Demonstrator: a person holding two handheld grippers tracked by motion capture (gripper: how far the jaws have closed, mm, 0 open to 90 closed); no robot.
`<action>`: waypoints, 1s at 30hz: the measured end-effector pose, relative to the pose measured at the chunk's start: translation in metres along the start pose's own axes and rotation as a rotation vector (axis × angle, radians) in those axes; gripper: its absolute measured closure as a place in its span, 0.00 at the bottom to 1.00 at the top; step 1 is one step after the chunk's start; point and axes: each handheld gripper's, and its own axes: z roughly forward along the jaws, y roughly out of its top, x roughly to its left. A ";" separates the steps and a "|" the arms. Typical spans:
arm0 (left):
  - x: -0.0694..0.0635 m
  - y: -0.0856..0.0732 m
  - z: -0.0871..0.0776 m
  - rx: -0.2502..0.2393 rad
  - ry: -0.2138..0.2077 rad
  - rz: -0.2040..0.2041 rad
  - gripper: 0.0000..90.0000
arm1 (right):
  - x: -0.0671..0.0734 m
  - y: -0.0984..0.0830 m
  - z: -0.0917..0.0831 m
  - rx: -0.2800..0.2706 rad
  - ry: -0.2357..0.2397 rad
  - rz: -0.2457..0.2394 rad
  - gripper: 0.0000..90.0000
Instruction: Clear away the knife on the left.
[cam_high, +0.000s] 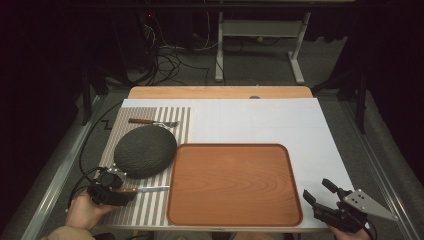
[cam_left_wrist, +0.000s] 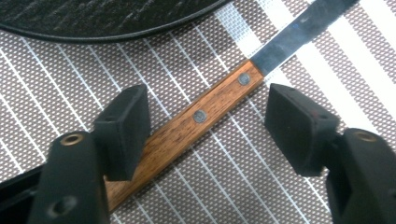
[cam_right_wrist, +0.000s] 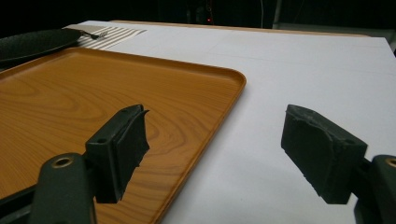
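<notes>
A wooden-handled knife (cam_high: 146, 189) lies on the striped placemat (cam_high: 150, 207) at the front left, its blade pointing toward the tray. My left gripper (cam_high: 120, 192) stands over its handle (cam_left_wrist: 205, 112) with one jaw on each side. The left pad (cam_left_wrist: 123, 128) overlaps the handle's edge, while the right pad (cam_left_wrist: 294, 126) stands apart from it, so the gripper is open. My right gripper (cam_high: 316, 189) hovers open at the front right, just off the tray's right edge, with nothing between its jaws (cam_right_wrist: 215, 135).
A dark round plate (cam_high: 145, 151) rests on the placemat just behind the knife. A wooden-handled fork (cam_high: 152, 122) lies behind the plate. A brown wooden tray (cam_high: 232, 146) sits at the centre front. A white cover (cam_high: 260, 120) spans the table to the right.
</notes>
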 end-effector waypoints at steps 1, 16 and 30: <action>0.000 0.000 0.000 0.001 0.000 -0.001 0.39 | 0.000 0.000 0.000 0.001 -0.001 -0.002 0.26; -0.006 0.000 -0.002 0.006 0.007 0.004 0.59 | 0.001 0.000 0.000 0.003 0.003 -0.002 0.26; -0.014 0.001 -0.004 0.012 -0.004 0.053 0.67 | 0.000 0.000 0.000 0.004 0.001 -0.004 0.26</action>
